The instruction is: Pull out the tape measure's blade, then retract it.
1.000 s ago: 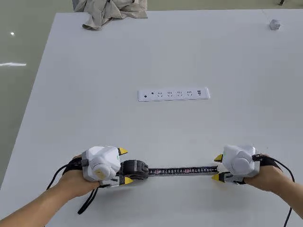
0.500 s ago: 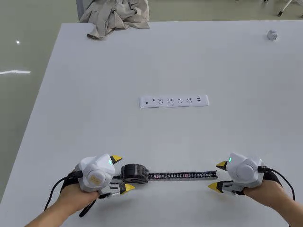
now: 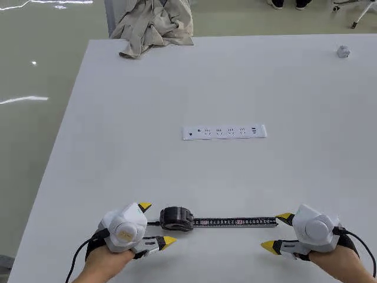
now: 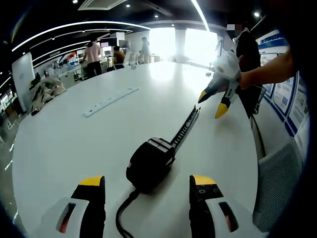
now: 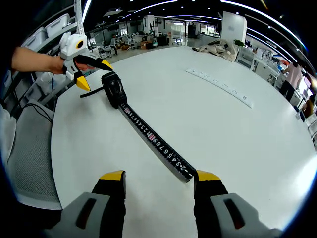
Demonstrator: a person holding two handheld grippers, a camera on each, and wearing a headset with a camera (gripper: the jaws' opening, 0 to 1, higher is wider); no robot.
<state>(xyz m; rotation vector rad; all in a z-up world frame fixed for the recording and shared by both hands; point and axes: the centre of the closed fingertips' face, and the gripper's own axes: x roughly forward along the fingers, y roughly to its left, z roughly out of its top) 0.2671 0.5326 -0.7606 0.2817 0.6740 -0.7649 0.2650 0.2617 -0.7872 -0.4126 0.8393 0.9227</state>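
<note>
The black rounded tape measure case [image 3: 177, 218] is lying on the white table [image 3: 177, 88] just ahead of the left gripper [image 3: 156, 223], centred between its parted jaws. The extended black numbered blade [image 3: 235, 222] is running lengthwise toward the right gripper [image 3: 276, 231], and its tip is resting just ahead of those jaws, which are likewise standing apart and gripping nothing.

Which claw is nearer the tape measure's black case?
The left claw: the black tape-measure case lies ahead of its yellow tips; the right claw faces the blade tip.
</note>
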